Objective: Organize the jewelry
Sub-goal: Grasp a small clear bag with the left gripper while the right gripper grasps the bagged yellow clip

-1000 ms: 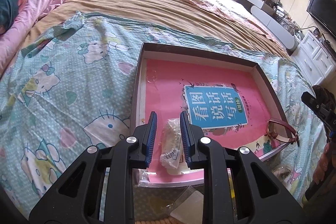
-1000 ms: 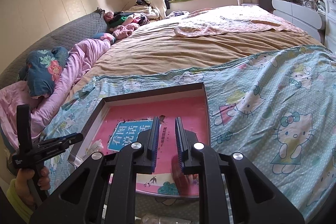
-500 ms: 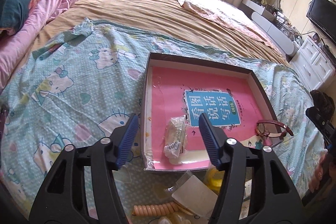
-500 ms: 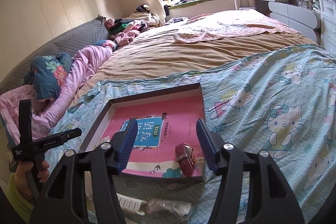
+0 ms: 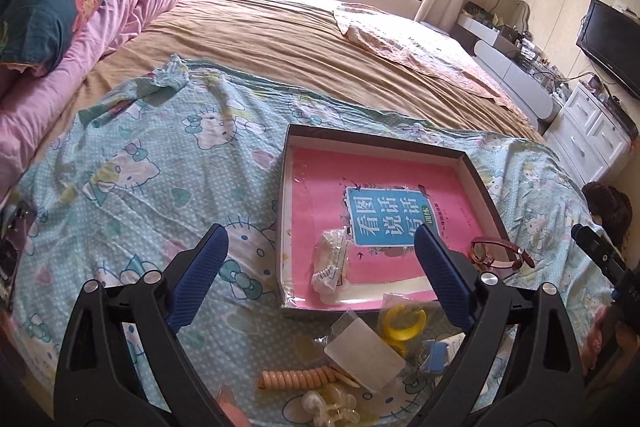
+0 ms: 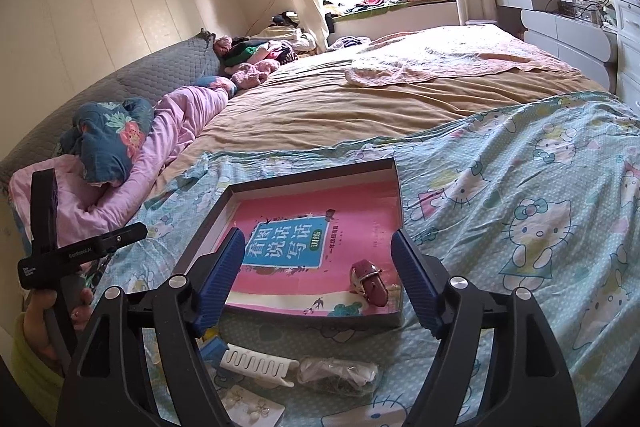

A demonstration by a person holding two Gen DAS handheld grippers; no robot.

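Observation:
A shallow dark box (image 5: 372, 139) lined with a pink book lies on the bed; it also shows in the right wrist view (image 6: 308, 175). In it lie a clear bag of pale jewelry (image 5: 329, 260) and a dark red strap (image 5: 498, 253), seen too in the right wrist view (image 6: 370, 279). My left gripper (image 5: 320, 271) is open and empty, above the box's near edge. My right gripper (image 6: 318, 273) is open and empty, held back from the box. Loose items lie on the bedspread in front of the box: a yellow ring (image 5: 402, 319), a coil hair tie (image 5: 296, 377), a white hair clip (image 6: 256, 363), a bagged item (image 6: 338, 375).
The Hello Kitty bedspread (image 5: 132, 187) covers the near bed. Pink bedding and a blue pillow (image 5: 44, 15) lie at the left. White drawers (image 5: 592, 135) and a TV (image 5: 612, 47) stand at the right. The left gripper's handle and hand (image 6: 60, 267) show at the right wrist view's left.
Both grippers have opened wide and pulled back. The left one let go of the jewelry bag and the right one let go of the red strap, both now lying in the box.

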